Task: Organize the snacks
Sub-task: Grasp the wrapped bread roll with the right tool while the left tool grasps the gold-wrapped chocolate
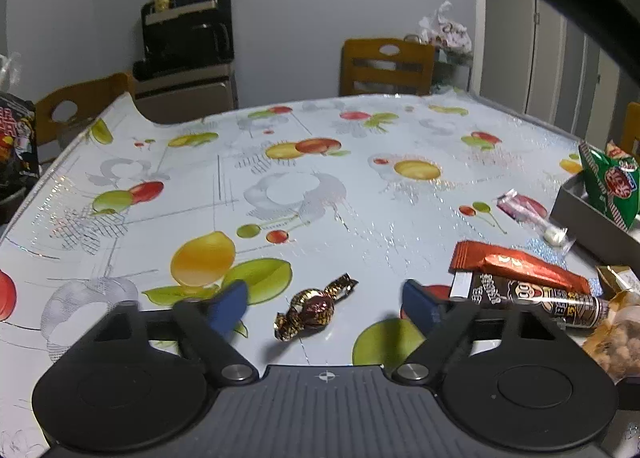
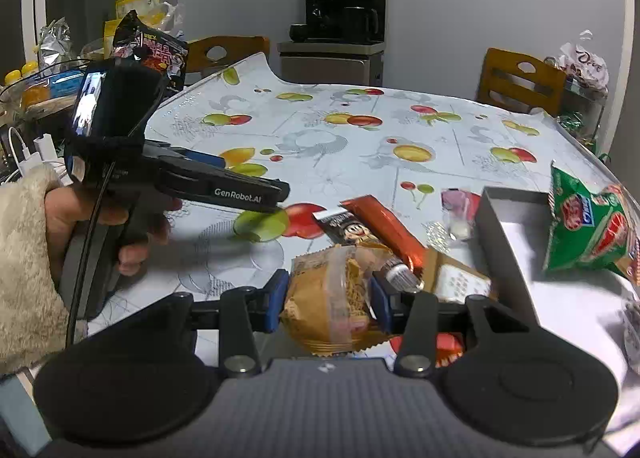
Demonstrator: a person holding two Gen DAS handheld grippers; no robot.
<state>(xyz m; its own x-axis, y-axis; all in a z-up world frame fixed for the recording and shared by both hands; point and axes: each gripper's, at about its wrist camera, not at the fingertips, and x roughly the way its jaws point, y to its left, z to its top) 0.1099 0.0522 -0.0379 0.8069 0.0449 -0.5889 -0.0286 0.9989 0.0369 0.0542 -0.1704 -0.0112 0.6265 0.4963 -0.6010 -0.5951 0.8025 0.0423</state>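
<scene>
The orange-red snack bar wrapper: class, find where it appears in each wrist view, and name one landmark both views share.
Left wrist view: orange-red snack bar wrapper at right, over the dark bar.
Right wrist view: centre-right, left of the grey box.
Shared landmark: green snack bag.

dim, cool indoor light falls from above, leaving speckled glare on the glossy tablecloth (image 1: 320,178) and soft shadows under the snacks, while fisheye distortion bends both views' edges (dark vignette in the corners) and near objects blur slightly.

Pale grey wall (image 1: 304,18), wooden chair (image 1: 386,66), dark coffee machine (image 1: 188,34) on cabinet, fruit-print tablecloth (image 1: 280,186)
</scene>
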